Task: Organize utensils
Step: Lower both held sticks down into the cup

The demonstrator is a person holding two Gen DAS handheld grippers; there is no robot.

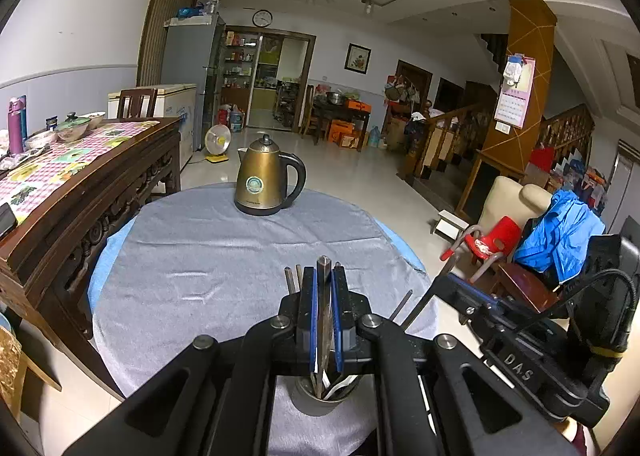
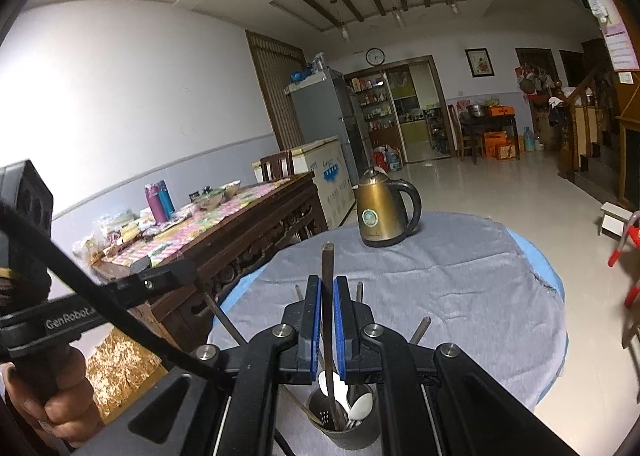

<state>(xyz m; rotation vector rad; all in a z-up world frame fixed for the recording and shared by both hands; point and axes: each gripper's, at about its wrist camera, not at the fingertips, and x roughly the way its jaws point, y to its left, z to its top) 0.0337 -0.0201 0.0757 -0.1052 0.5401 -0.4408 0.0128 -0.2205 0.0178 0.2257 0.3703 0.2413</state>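
Observation:
A metal utensil cup [image 1: 324, 400] stands on the grey-clothed round table [image 1: 200, 256], under both grippers; it also shows in the right wrist view [image 2: 348, 428] with white spoons [image 2: 360, 404] and other handles in it. My left gripper [image 1: 325, 272] is shut on an upright metal utensil handle [image 1: 323, 288] that reaches down into the cup. My right gripper [image 2: 327, 284] is shut on another upright metal utensil handle [image 2: 328, 280], its lower end in the cup. More handles [image 1: 292, 280] stick up beside the fingers. Each gripper shows in the other's view.
A brass electric kettle [image 1: 266, 180] stands at the table's far side. A dark wooden table [image 1: 80, 176] with bowls and bottles is on the left. A chair with blue cloth [image 1: 560, 232] and a red stool [image 1: 492, 240] are on the right.

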